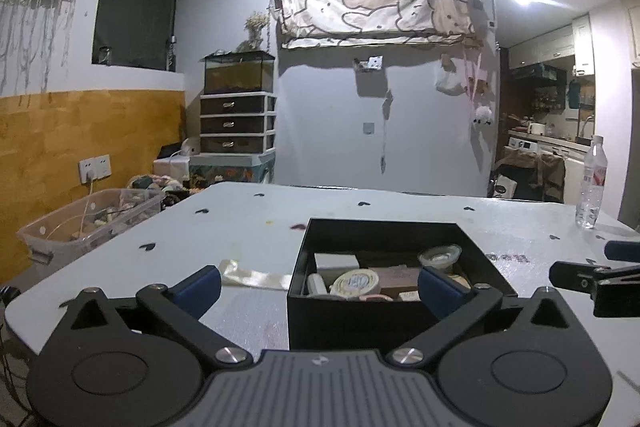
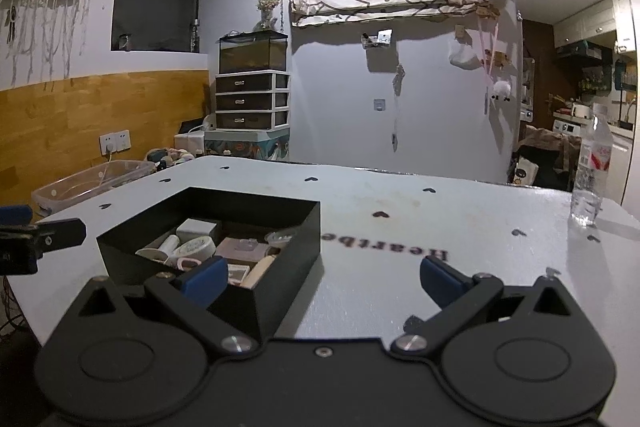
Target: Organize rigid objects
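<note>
An open black box [image 1: 400, 315] stands on the white table [image 1: 248, 223], filled with several small rigid items: a round white tin [image 1: 355, 283], a white block [image 1: 335, 261], a brown bar [image 1: 396, 277] and a clear dish [image 1: 440, 254]. My left gripper [image 1: 320, 287] is open just before the box's near wall, with nothing between its blue pads. In the right wrist view the same box [image 2: 276, 247] lies to the left. My right gripper [image 2: 324, 277] is open too, over its near right corner and bare table. A flat pale packet [image 1: 256, 277] lies left of the box.
A clear water bottle [image 2: 592, 167] stands at the table's far right edge. A transparent storage bin [image 1: 88, 223] sits on the floor left of the table. A drawer unit with a tank on top [image 1: 238, 107] stands by the far wall. The right gripper's finger [image 1: 580, 277] shows at the right.
</note>
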`<control>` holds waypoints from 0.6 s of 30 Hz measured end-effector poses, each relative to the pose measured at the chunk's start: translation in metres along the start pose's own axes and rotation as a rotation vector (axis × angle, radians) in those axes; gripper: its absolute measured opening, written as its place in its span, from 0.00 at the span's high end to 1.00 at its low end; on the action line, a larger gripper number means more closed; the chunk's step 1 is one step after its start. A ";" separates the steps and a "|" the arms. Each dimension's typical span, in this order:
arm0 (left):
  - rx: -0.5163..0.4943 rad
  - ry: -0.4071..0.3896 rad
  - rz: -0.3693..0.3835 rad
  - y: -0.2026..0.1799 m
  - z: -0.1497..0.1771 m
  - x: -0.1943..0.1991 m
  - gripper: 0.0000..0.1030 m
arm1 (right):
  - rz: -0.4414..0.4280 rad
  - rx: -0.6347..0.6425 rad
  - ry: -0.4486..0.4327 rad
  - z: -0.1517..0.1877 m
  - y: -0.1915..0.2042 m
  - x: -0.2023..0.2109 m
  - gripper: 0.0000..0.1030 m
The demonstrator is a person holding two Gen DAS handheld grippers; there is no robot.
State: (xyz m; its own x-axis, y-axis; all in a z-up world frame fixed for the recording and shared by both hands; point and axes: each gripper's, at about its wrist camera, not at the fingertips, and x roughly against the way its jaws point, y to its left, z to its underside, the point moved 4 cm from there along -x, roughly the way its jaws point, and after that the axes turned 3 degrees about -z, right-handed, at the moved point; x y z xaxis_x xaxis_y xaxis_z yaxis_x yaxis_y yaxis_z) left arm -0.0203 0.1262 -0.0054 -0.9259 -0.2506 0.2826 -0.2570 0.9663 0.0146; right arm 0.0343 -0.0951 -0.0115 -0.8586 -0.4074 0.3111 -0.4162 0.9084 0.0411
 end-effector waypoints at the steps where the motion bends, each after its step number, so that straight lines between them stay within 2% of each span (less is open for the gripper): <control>1: 0.006 0.004 0.005 0.000 0.002 0.001 0.00 | 0.001 -0.002 0.000 0.001 -0.001 0.001 0.00; 18: -0.011 0.031 0.017 -0.004 0.008 0.001 0.00 | 0.018 -0.004 -0.012 0.001 -0.003 0.007 0.00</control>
State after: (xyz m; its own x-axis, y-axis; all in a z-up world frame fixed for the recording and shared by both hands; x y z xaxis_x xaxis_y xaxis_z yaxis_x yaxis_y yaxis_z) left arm -0.0221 0.1215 -0.0131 -0.9210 -0.2324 0.3128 -0.2383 0.9710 0.0198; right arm 0.0289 -0.1010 -0.0107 -0.8696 -0.3918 0.3004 -0.3992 0.9160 0.0390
